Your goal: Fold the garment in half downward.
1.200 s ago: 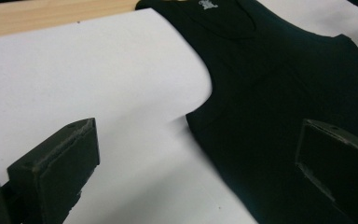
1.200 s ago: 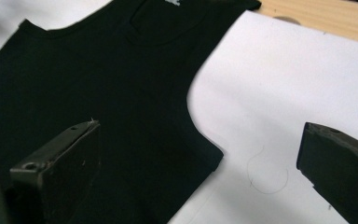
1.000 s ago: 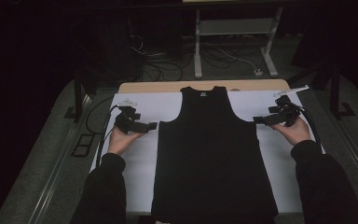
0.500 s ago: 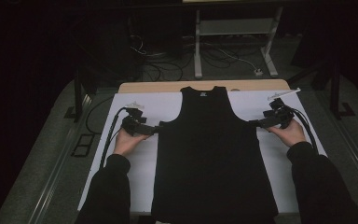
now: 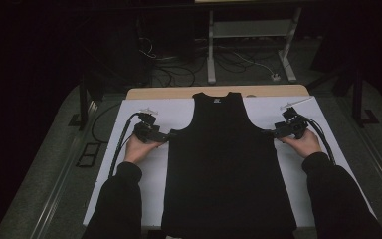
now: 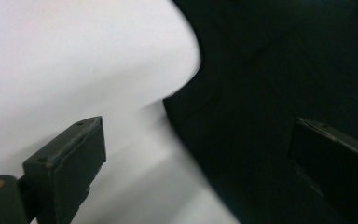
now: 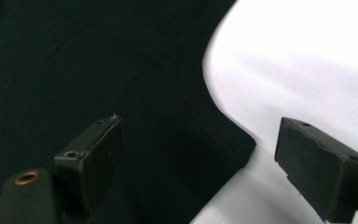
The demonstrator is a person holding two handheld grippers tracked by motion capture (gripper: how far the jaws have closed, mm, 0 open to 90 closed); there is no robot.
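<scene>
The black tank top (image 5: 229,164), soft and limp, lies flat mid-table on the white sheet (image 5: 129,114), best pinched at its underarm corners, which the closing, not-yet-gripping left gripper (image 5: 165,136) and right gripper (image 5: 268,132) straddle.

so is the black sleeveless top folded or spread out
Spread out. The black sleeveless top lies flat and full length on the white table cover, both shoulder straps and both side edges showing, with no fold across it.

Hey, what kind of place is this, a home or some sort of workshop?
Probably a lab or recording workspace: a black tank top laid flat on a white-covered table, loose cables on the floor, and a metal stand behind.
</scene>
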